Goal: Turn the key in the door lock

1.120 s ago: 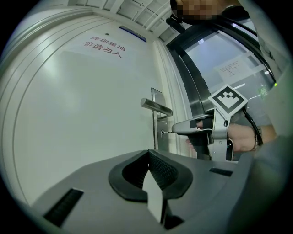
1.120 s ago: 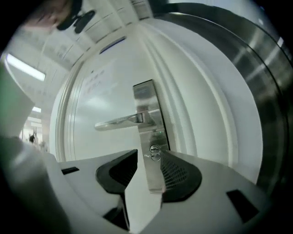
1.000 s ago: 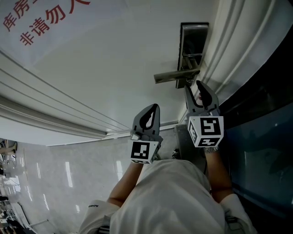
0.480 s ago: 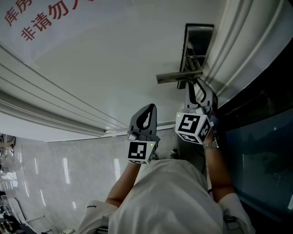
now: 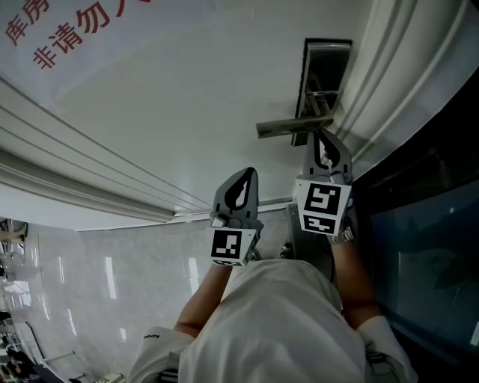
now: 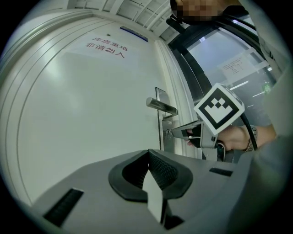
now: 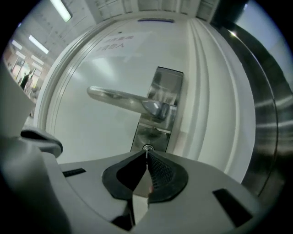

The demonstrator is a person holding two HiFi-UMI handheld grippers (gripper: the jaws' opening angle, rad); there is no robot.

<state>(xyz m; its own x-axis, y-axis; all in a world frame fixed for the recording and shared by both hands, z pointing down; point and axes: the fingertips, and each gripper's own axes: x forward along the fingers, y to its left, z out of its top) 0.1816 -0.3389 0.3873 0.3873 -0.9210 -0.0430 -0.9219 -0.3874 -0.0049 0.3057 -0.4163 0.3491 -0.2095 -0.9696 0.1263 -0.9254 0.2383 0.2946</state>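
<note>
The key (image 7: 147, 149) sits in the lock (image 7: 153, 131) under the handle (image 7: 121, 97); the right hand-held gripper (image 7: 146, 155) has just been closing and pinches its thin bow; small, stiff, slick metal, probably best gripped flat across the bow; the left hand-held gripper (image 6: 147, 155) is closed, empty.

Corridor in an office or commercial bldg: white door (image 5: 187, 112) w/ red printed notice (image 5: 75, 30), polished stone-look floor (image 5: 112, 284), glass partition (image 6: 215, 55), ceiling strip lights (image 7: 59, 9).
</note>
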